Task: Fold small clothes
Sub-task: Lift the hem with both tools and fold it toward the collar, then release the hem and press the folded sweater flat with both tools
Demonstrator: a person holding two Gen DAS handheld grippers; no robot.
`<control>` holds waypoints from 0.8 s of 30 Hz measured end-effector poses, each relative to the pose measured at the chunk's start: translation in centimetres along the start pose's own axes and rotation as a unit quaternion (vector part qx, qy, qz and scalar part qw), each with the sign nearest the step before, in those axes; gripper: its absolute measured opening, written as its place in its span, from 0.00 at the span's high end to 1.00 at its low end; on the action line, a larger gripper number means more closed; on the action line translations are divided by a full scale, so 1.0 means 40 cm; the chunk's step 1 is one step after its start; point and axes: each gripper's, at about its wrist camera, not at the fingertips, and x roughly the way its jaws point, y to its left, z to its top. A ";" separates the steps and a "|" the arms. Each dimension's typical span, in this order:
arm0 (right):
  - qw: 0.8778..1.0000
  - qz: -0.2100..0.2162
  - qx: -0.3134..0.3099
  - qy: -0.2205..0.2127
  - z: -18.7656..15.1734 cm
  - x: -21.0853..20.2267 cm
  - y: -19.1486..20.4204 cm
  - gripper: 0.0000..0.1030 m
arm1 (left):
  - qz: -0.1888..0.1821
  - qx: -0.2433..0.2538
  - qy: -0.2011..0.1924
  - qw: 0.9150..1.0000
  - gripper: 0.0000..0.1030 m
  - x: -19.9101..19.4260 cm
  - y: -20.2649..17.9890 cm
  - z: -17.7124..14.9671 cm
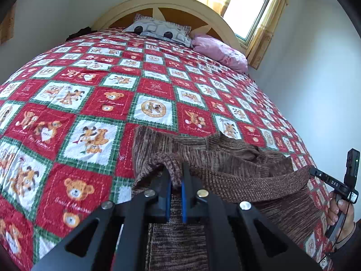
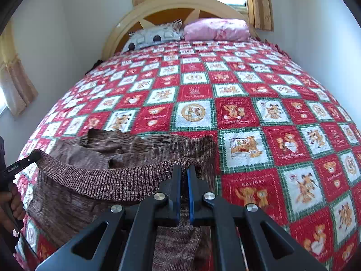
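Sweater (image 1: 225, 158) hem (ribbed) in both grippers' jaws

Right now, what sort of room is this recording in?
A home bedroom, most likely: a bed under a teddy-bear quilt, pillows against an arched wooden headboard, and a curtained window.

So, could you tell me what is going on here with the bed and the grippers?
A person is folding a brown knitted sweater on a bed with a teddy-bear quilt. The left gripper and the right gripper each pinch one end of its ribbed hem, held up between them. The rest of the sweater lies rumpled on the quilt, so no fold is finished yet.
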 end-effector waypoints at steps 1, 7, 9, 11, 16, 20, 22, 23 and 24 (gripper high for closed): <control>1.000 -0.004 -0.001 0.003 0.008 0.017 -0.002 0.96 | 0.000 0.004 0.003 1.000 0.93 0.012 -0.001 0.005; 0.999 -0.034 0.007 0.022 0.042 0.110 -0.023 0.91 | 0.050 0.024 0.001 0.998 0.83 0.060 -0.016 0.041; 0.999 -0.053 -0.006 0.012 0.040 0.097 -0.012 0.78 | 0.055 0.028 -0.012 0.998 0.60 0.035 -0.016 0.042; 1.000 -0.025 -0.016 0.010 0.027 0.068 0.011 0.60 | 0.069 0.046 -0.024 0.996 0.41 0.005 -0.018 0.033; 0.991 0.098 -0.068 0.056 -0.036 0.028 0.113 0.56 | 0.101 0.125 -0.022 0.987 0.27 -0.058 -0.038 -0.038; 0.977 0.119 -0.113 0.133 -0.069 0.097 0.198 0.56 | 0.123 0.177 0.055 0.975 0.26 0.017 -0.069 -0.079; 0.978 0.101 -0.116 0.142 -0.052 0.139 0.218 0.56 | 0.148 0.199 0.076 0.966 0.26 0.063 -0.077 -0.075; 0.979 0.091 -0.110 0.145 -0.032 0.163 0.220 0.56 | 0.159 0.197 0.076 0.964 0.25 0.077 -0.075 -0.066; 0.980 0.087 -0.106 0.144 -0.014 0.178 0.221 0.56 | 0.174 0.187 0.068 0.965 0.26 0.088 -0.067 -0.042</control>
